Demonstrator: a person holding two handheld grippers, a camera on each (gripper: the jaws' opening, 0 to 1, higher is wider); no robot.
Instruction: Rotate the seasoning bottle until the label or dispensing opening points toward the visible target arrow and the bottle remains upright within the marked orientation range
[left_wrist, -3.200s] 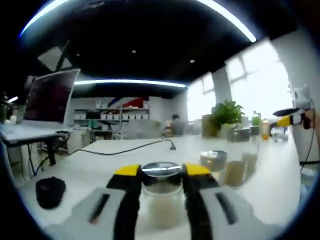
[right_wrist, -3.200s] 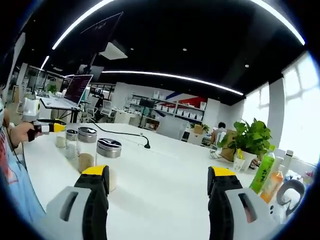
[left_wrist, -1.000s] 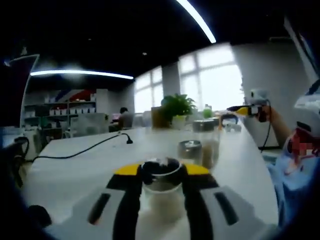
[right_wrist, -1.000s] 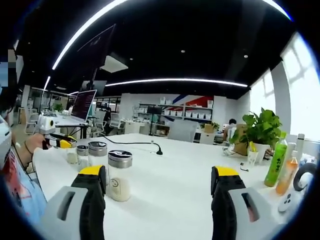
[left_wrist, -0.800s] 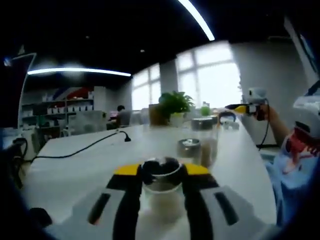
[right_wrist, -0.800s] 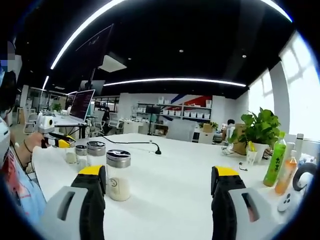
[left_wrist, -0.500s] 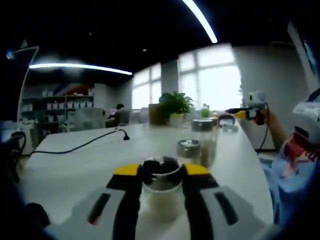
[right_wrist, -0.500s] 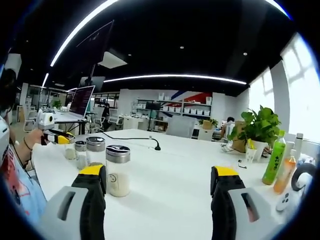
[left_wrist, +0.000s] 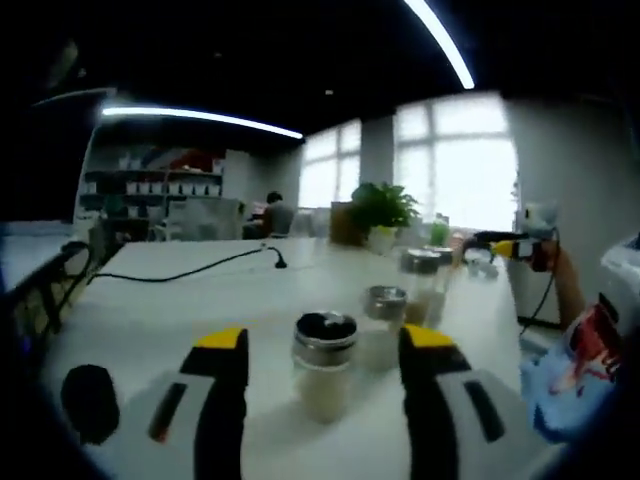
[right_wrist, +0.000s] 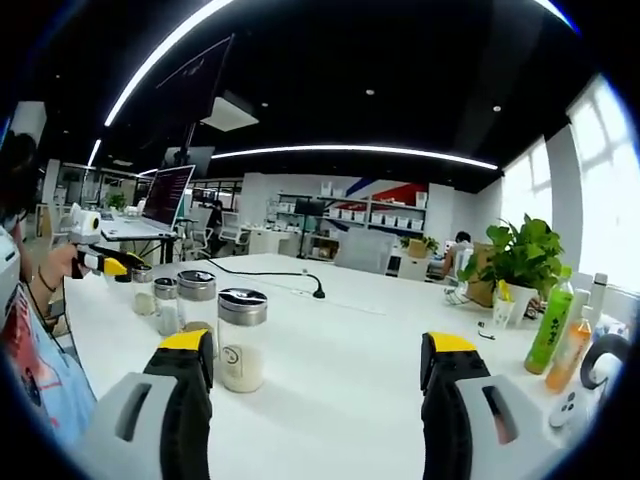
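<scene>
The long white table (left_wrist: 180, 300) carries everything, and the seasoning bottle (left_wrist: 323, 365) stands upright on it, a glass jar with pale powder in its lower half and a dark-topped metal cap. In the left gripper view the left gripper (left_wrist: 325, 345) now has its jaws spread wide, a yellow tip on either side of the seasoning bottle with clear table showing between each tip and the glass; half a second ago those same jaws were pressed against the bottle just under its cap. In the right gripper view the right gripper (right_wrist: 315, 350) hangs with its jaws wide apart and nothing between them, as it did half a second ago, with the seasoning bottle (right_wrist: 242, 340) just beyond its left yellow tip. Beyond the seasoning bottle in the left gripper view stand two more capped jars (left_wrist: 382, 310), close together, with the nearer one just behind it. A black cable (left_wrist: 190, 268) runs across the table well beyond the seasoning bottle, and a black round object (left_wrist: 90, 400) lies to its left near the table's edge. Between the seasoning bottle and that cable the white tabletop is bare. To the right of the seasoning bottle, past the jars, the table ends near the person's sleeve (left_wrist: 575, 370).
</scene>
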